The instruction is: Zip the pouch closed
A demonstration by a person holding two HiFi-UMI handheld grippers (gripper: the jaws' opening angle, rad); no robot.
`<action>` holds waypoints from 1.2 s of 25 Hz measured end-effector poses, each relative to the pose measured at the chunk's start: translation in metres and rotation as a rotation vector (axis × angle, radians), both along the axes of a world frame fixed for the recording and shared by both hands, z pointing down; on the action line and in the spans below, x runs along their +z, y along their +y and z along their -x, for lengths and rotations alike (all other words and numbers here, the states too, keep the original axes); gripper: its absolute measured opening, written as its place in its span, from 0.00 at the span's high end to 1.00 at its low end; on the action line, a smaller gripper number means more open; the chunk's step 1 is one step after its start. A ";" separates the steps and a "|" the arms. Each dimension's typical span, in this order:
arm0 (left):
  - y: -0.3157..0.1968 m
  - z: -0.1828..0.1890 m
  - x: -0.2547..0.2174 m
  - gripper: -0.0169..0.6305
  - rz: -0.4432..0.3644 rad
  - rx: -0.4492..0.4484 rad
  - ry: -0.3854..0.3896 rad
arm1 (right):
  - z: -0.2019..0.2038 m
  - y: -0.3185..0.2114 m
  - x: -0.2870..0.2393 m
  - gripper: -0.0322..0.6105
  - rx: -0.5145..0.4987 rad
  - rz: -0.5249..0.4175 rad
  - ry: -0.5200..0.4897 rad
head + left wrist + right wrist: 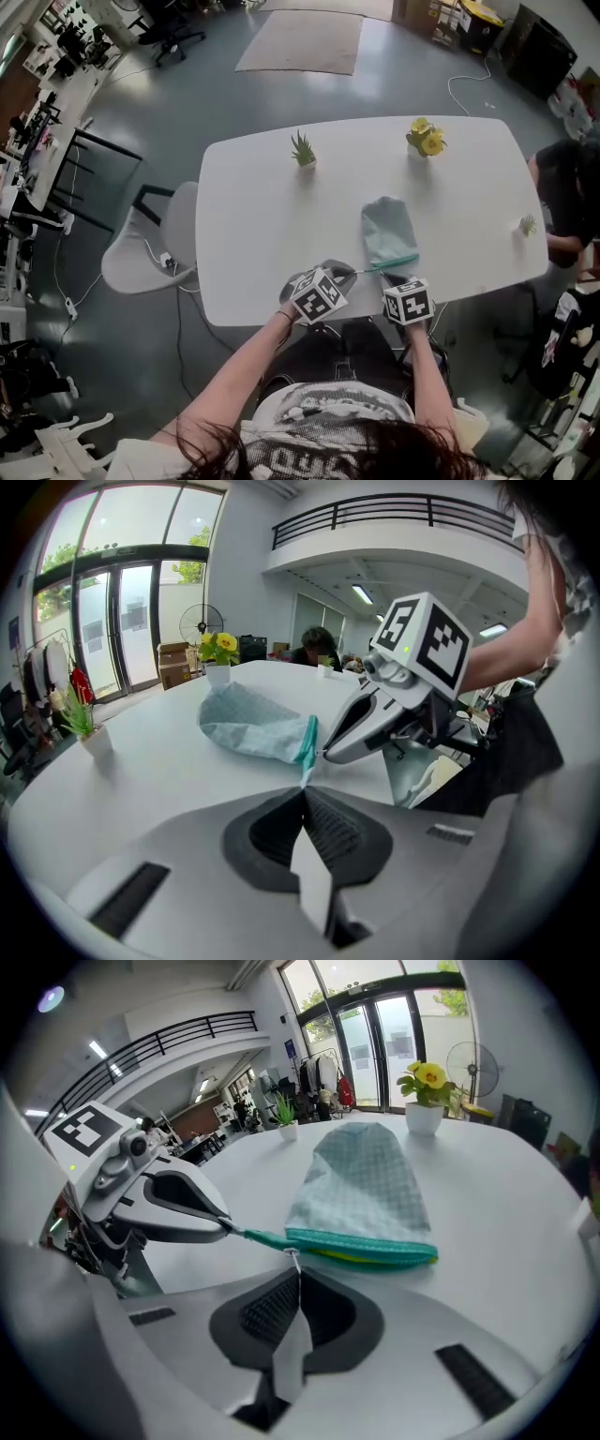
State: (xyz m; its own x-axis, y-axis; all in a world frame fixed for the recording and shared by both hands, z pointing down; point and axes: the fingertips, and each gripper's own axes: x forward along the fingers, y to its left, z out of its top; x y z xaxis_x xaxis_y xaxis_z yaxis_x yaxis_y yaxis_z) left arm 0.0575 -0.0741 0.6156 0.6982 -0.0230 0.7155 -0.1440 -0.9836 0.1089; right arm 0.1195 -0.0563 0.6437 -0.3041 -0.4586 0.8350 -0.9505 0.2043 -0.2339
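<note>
A pale blue checked pouch [388,232] lies on the white table [253,234] near its front edge, its teal zipper edge [395,263] towards me. In the right gripper view the zipper [366,1247] gapes slightly and shows yellow lining. My left gripper [354,272] is shut on the teal zipper end tab [305,766] at the pouch's left corner. My right gripper [387,277] is shut on the small metal zipper pull [295,1260], close to that same end. Each gripper shows in the other's view: the right gripper [330,753], the left gripper [223,1226].
A small green plant [302,150] and a pot of yellow flowers [425,138] stand at the table's far side, and a tiny plant [528,225] near its right edge. A grey chair [141,248] is at the left. A person [562,187] sits at the right.
</note>
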 end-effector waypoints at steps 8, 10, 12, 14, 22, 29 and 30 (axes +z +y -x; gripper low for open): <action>-0.018 0.017 0.004 0.95 0.001 -0.044 -0.023 | -0.049 -0.001 0.010 0.95 0.039 0.037 0.055; -0.022 0.020 0.005 0.95 0.001 -0.052 -0.032 | -0.057 -0.002 0.011 0.95 0.046 0.043 0.056; -0.026 0.024 0.006 0.95 -0.006 -0.060 -0.040 | -0.067 -0.003 0.012 0.95 0.060 0.045 0.071; -0.031 0.028 0.008 0.95 -0.007 -0.070 -0.042 | -0.077 -0.005 0.011 0.95 0.073 0.042 0.083; -0.032 0.027 0.011 0.95 -0.002 -0.088 -0.049 | -0.077 -0.008 0.014 0.95 0.079 0.042 0.067; -0.039 0.027 0.007 0.95 -0.077 -0.168 -0.023 | -0.074 -0.011 0.000 0.93 0.091 -0.045 0.092; -0.038 0.027 0.005 0.95 -0.090 -0.169 -0.021 | -0.071 -0.011 -0.003 0.89 0.085 -0.056 0.086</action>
State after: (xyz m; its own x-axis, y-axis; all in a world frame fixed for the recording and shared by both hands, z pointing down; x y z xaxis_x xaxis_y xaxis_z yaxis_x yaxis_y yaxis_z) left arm 0.0305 -0.1123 0.6211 0.6640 -0.2032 0.7196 -0.3089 -0.9509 0.0165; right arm 0.1906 -0.0670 0.6409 -0.1901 -0.5260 0.8290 -0.9811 0.1325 -0.1409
